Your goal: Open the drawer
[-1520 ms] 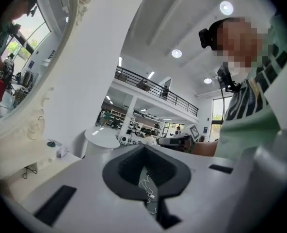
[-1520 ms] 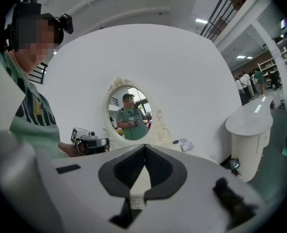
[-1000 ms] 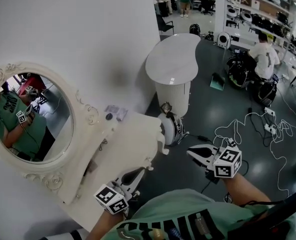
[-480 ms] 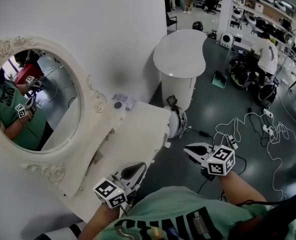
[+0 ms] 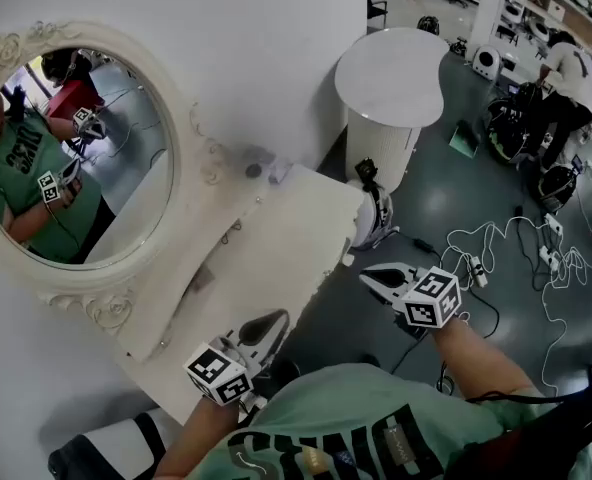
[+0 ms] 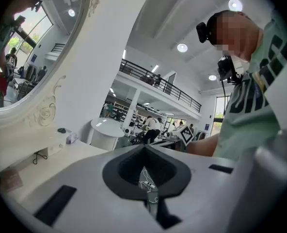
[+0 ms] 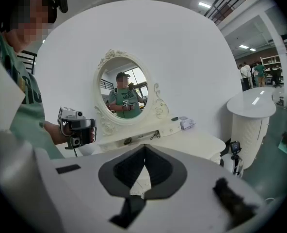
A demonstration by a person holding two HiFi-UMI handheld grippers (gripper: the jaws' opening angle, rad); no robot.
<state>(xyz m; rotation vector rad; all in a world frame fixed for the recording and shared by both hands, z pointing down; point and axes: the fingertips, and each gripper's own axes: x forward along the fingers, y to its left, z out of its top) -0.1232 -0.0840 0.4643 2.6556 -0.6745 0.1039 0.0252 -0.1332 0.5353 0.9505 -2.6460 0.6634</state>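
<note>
The left tongs and right tongs are white with dark grey pads and black-and-white square markers. Beside the left tongs the surface is cream; behind both, the shirt is green with black lettering.

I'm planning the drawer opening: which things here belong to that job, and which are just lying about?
Job: dressing table, its drawer out of sight; left gripper; right gripper.
Lying about: oval mirror; round white table; power strip and cables on the floor.
</note>
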